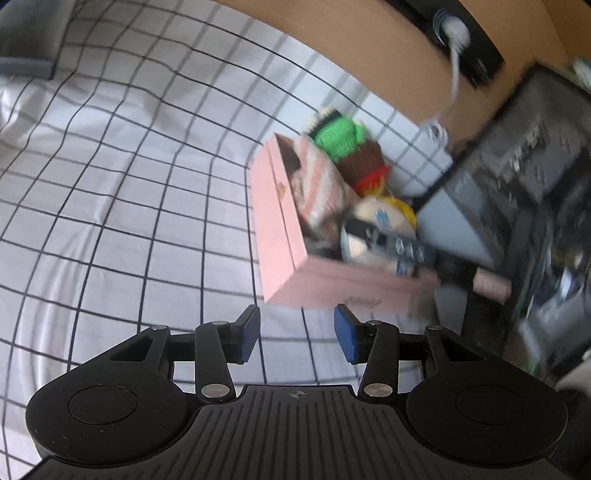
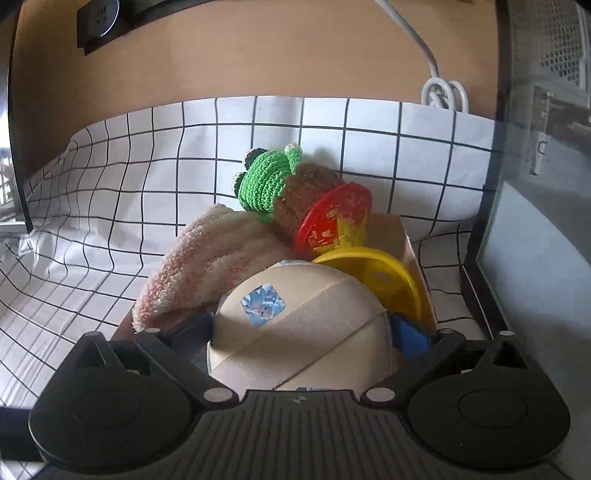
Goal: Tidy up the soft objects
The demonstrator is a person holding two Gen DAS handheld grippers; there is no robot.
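Note:
A pink box stands on the checked cloth and holds soft things. In it lie a green and brown crochet frog, a fluffy pink-and-white towel, a red disc and a yellow disc. My right gripper is over the box, shut on a beige soft ball that has a blue sticker; its pads press on both sides of the ball. In the left wrist view this gripper shows as a black bar over the ball. My left gripper is open with nothing between its pads, just in front of the box's near corner.
A white cloth with a black grid covers the surface. A wooden panel rises behind it, with a black socket strip and a coiled white cable. A grey computer case stands close to the right of the box.

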